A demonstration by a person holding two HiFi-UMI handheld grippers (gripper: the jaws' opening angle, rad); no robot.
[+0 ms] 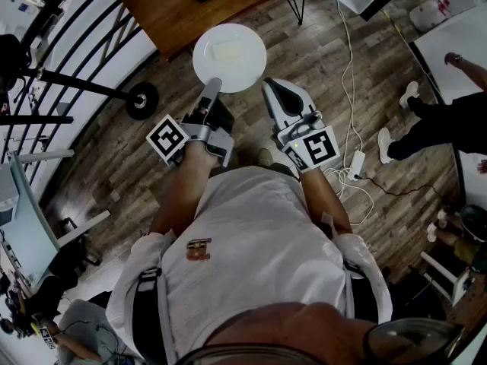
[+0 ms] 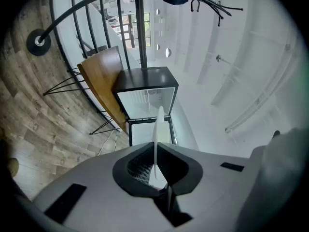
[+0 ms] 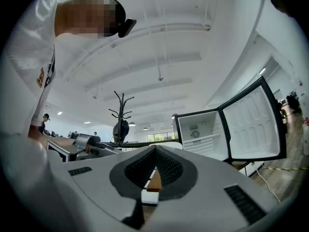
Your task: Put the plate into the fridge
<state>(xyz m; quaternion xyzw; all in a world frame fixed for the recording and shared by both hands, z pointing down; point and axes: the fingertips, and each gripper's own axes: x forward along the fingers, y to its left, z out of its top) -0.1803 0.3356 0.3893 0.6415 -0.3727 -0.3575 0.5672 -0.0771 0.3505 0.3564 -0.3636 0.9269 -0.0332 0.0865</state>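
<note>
A round white plate (image 1: 229,57) is held out over the wooden floor, with my left gripper (image 1: 213,87) shut on its near rim. In the left gripper view the plate (image 2: 158,134) stands edge-on between the closed pads of that gripper (image 2: 155,169). Beyond it is a small black fridge (image 2: 147,98) with its door open and a white inside. My right gripper (image 1: 275,90) is beside the plate on the right, shut and holding nothing. In the right gripper view the same gripper (image 3: 155,151) points towards the open fridge (image 3: 203,132) and its swung-out door (image 3: 251,124).
A brown wooden table (image 1: 190,10) stands just past the plate. A curved black railing (image 1: 68,52) and a stand's round base (image 1: 142,99) lie to the left. Cables and a power strip (image 1: 356,162) are on the floor at right, near another person (image 1: 449,120). A coat stand (image 3: 120,115) rises by the fridge.
</note>
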